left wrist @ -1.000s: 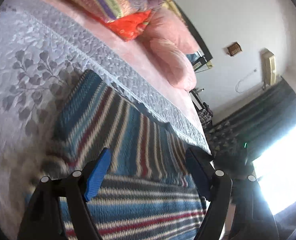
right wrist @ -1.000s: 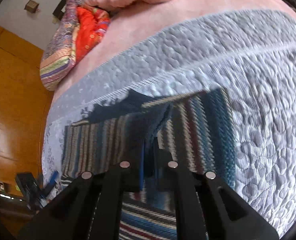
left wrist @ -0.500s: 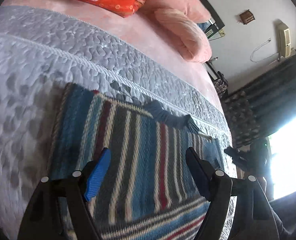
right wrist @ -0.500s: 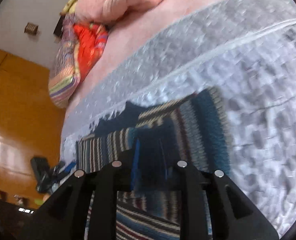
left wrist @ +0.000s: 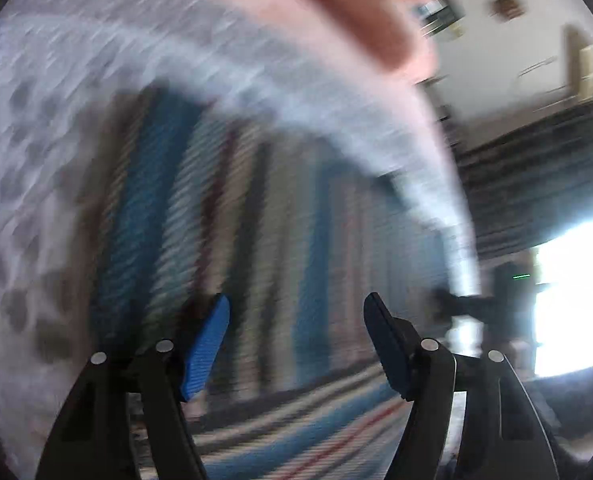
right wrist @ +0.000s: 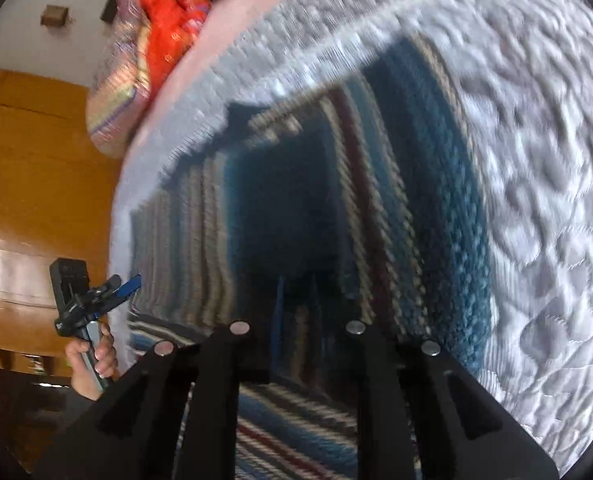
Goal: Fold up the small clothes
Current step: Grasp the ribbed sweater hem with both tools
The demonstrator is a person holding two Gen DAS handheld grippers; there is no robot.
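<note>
The left gripper (left wrist: 296, 340) has its blue-padded jaws spread wide with nothing between them, hovering over the striped garment (left wrist: 256, 220), which fills the centre of its view. That view is smeared with motion blur, so fine detail is lost. In the right wrist view the same tool shows at nine o'clock, in a person's hand (right wrist: 90, 356) just off the bed's edge.

The right gripper (right wrist: 296, 304) looks almost closed, its dark fingers close together with striped cloth in the narrow gap; it appears to pinch a fold, though deep shadow there keeps me from being certain. The garment, a knit in blue, cream and dark red stripes, lies on the grey quilted bedspread (right wrist: 536, 160), reaching from the fingers toward twelve o'clock. At eleven o'clock sits a pile of bright bedding (right wrist: 152, 44), with a wooden wardrobe (right wrist: 36, 200) at nine.

To fold well here, I would say the right gripper should carry its pinched edge low and straight across, while the left presses the far layer flat to keep the stripes aligned.
</note>
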